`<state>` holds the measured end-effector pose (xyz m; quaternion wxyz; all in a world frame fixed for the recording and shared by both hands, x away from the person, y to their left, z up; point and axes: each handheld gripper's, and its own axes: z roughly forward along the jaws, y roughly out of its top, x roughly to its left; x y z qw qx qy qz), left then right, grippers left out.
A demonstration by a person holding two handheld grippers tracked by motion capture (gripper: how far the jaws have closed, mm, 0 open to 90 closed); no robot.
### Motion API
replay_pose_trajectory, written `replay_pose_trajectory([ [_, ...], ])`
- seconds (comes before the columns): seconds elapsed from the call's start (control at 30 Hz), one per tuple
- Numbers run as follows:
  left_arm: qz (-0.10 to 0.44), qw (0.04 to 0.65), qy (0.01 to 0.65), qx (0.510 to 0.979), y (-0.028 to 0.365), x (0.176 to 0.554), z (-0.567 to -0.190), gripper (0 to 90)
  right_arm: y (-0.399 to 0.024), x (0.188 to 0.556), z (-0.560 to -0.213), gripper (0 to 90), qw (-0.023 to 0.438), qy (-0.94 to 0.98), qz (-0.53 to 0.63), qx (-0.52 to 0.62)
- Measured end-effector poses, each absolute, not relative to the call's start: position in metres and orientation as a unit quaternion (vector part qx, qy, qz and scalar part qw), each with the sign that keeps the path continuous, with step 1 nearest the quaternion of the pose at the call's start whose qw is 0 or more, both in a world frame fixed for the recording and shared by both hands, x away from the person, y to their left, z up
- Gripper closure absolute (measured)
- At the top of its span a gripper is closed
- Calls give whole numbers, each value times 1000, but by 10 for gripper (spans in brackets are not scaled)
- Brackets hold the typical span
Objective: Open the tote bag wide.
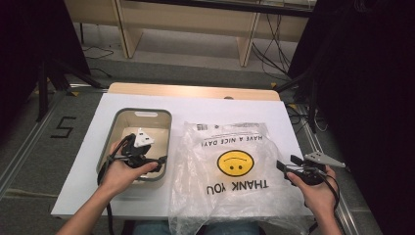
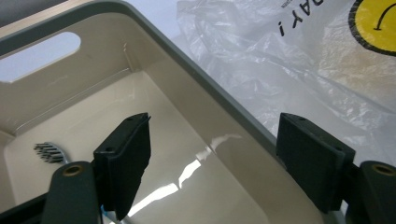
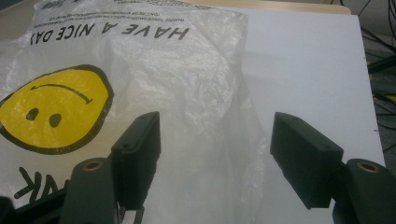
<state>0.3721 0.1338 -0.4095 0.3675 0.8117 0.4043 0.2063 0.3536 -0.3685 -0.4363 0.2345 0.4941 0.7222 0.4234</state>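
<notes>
High view: The bin [image 1: 108, 145] sits on the white table [image 1: 88, 161], and it serves as the landmark here. The left gripper [image 1: 155, 163] hangs over the bin's near right corner, jaws wide apart and empty. The bag [image 1: 235, 166], clear plastic with a yellow smiley and upside-down print, lies flat just right of the bin, its near edge drooping off the table. The right gripper [image 1: 285, 163] sits at the bag's far side from the bin, also spread open, holding nothing.

Left gripper view: The left gripper [image 2: 212, 154] has its jaws straddling the bin's right wall [image 2: 224, 100], one pad inside the bin and one over the bag [image 2: 289, 79]. Neither pad touches the wall. A small dark ridged item [image 2: 49, 152] lies on the bin floor [image 2: 154, 116] towards the far corner; what it is cannot be told.

Right gripper view: The right gripper [image 3: 215, 154] has its jaws standing open above the bag's edge [image 3: 219, 107] farthest from the bin, with film below the gap and bare table beyond. No pad presses on the plastic.

Judgement: The step in hand appears to be the approach, before any grasp. The next move likely calls for the right gripper to descend and pinch the film's edge, and for the left gripper to reach deeper into the bin for the item. Thin film may slip or bunch.
</notes>
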Motion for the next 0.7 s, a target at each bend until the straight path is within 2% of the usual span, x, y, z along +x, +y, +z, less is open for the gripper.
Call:
replay_pose_trajectory([
  [0.4, 202, 383, 384, 816, 117, 371, -401, 278, -369, 357, -434, 334, 223, 727, 408, 505],
  [0.7, 189, 381, 346, 837, 83, 361, -394, 298, -372, 362, -437, 347, 193, 742, 369, 525],
])
